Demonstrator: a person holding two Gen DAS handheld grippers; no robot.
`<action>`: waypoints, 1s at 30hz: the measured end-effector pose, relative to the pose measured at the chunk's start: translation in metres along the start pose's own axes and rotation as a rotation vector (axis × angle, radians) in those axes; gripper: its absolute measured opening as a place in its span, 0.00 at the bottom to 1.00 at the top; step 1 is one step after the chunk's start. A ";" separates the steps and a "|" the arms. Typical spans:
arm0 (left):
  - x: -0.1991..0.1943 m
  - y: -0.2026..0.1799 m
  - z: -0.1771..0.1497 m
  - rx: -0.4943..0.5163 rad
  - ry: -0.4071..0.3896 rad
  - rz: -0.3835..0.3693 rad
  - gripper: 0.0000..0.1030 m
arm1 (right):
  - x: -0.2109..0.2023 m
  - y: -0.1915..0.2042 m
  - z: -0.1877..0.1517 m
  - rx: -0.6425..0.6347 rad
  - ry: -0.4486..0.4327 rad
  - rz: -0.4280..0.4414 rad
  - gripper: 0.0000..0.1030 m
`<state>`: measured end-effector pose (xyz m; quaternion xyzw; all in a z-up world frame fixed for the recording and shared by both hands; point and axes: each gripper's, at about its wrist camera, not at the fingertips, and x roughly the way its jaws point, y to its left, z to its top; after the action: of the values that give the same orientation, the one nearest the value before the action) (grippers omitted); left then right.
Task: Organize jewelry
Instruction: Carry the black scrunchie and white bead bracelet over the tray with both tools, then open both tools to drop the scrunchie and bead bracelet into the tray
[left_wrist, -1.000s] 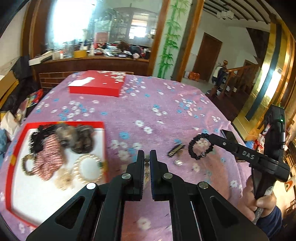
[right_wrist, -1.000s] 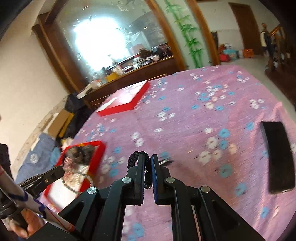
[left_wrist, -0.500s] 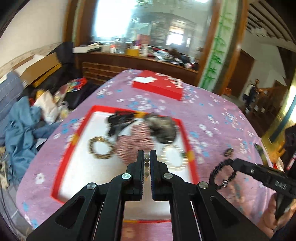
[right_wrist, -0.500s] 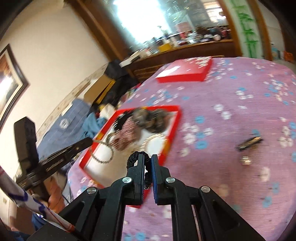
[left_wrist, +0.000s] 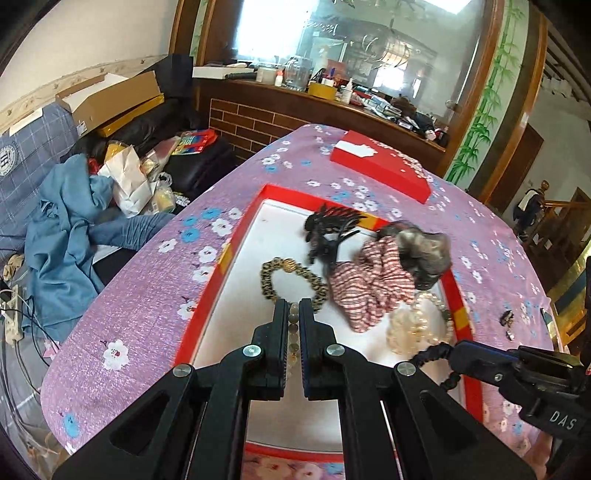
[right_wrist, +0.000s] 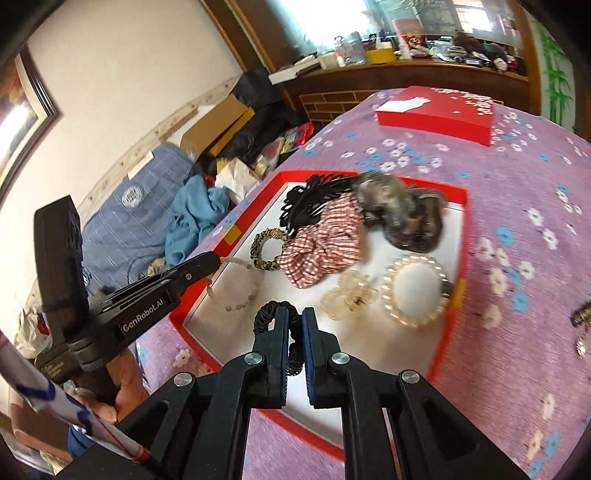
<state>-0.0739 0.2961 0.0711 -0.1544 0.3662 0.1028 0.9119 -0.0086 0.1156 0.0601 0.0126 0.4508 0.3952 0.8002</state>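
Note:
A red-rimmed white tray (left_wrist: 236, 240) (right_wrist: 466, 206) holds a leopard hair tie (left_wrist: 269, 280), a checked scrunchie (left_wrist: 373, 284), a grey scrunchie (left_wrist: 424, 251), a black claw clip (left_wrist: 328, 229) and a clear bead bracelet (right_wrist: 413, 291). My left gripper (left_wrist: 293, 314) is shut on a pale bead bracelet (right_wrist: 232, 288) that hangs over the tray's near left part. My right gripper (right_wrist: 294, 317) is shut on a black bead bracelet (right_wrist: 271, 312), held over the tray's near edge; it shows in the left wrist view (left_wrist: 432, 356).
A red box lid (left_wrist: 380, 166) lies at the table's far end. A small dark clip (right_wrist: 583, 315) and a small charm (left_wrist: 509, 334) lie on the purple floral cloth right of the tray. Clothes and boxes are piled left of the table.
Both grippers have swung left from the loose items on the cloth to over the tray, each still holding its bracelet.

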 end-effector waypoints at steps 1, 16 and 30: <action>0.003 0.004 -0.001 -0.008 0.004 0.000 0.05 | 0.004 0.003 0.002 -0.005 0.003 -0.009 0.08; 0.022 0.029 -0.008 -0.047 0.021 0.035 0.05 | 0.053 0.012 0.017 -0.038 0.030 -0.149 0.10; 0.015 0.031 -0.008 -0.054 0.012 0.034 0.06 | 0.038 0.008 0.017 -0.015 0.012 -0.126 0.15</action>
<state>-0.0775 0.3228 0.0483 -0.1732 0.3712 0.1271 0.9033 0.0096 0.1509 0.0463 -0.0241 0.4524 0.3475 0.8210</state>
